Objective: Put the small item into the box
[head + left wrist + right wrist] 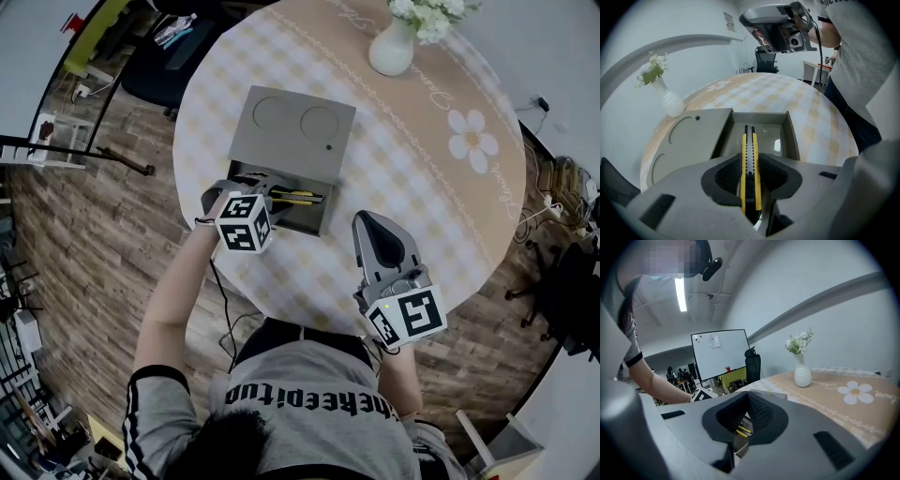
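Round desk (422,216) w/ a cloth, pale yellow-white check on the person's side, plain tan w/ a white daisy print (472,139) on the far side. White ribbed vase w/ white flowers (392,47) stands near the far edge, well apart from the rest. Flat grey box w/ hinged lid (292,124) sits on the checked part, lid thrown back flat, two round recesses in it, shallow tray facing the person. Left tongs (272,192) are clamped on a slim yellow-and-black utility knife (751,154), gripped approx. mid-body btwn the ribbed pads, its front end reaching out over the open tray; can't tell whether it touches the tray bottom. Right tongs (373,225) hover above the checked cloth just right of the box, pads drawn together w/ nothing btwn them, tips aimed toward the box. Person in a grey printed T-shirt (309,403) stands at the near edge of the desk. Room: brown wood-plank floor (122,234), plain pale walls, a whiteboard (719,352) w/ a black office chair (752,366) beside it, a strip light (680,294) on the ceiling, more desks and people far back, too small to make out.
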{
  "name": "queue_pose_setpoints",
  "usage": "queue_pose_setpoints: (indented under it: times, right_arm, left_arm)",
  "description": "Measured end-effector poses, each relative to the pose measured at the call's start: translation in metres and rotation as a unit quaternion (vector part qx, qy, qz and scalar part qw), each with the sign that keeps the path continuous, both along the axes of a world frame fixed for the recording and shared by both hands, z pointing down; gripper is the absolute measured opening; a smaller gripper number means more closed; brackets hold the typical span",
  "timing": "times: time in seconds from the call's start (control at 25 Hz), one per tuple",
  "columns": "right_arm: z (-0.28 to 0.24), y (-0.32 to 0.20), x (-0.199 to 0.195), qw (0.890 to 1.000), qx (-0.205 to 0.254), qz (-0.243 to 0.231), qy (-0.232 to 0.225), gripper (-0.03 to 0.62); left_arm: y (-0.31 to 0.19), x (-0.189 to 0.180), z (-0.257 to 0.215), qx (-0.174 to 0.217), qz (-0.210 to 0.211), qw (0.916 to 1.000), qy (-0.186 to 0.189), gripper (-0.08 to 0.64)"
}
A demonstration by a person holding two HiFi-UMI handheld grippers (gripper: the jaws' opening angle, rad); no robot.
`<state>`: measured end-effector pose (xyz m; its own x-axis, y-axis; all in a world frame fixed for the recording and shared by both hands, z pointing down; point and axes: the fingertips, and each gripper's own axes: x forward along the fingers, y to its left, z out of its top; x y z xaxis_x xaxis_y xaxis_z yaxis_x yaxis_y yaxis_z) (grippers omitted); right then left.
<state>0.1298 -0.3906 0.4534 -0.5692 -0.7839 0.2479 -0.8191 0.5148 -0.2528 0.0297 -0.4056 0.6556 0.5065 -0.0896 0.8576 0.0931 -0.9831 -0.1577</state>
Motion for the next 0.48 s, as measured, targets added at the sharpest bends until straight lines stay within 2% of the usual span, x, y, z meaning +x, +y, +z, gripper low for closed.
queue_pose_setpoints:
  times: [0.24,0.48]
  right_arm:
    - [0.002,-0.0007,0.0033,1.0,-0.002,0.002,0.001,0.006]
    - [0.0026,0.0,0.0022,1.0,-0.001,0.0,0.002,0.006]
  left_arm:
    - [-0.0003,0.0,0.0025,-0.022,0.004,0.9997,-0.005,0.121]
    - [-0.0003,0.0002,0.0042,-0.022,0.002,0.9997,-0.009,0.123]
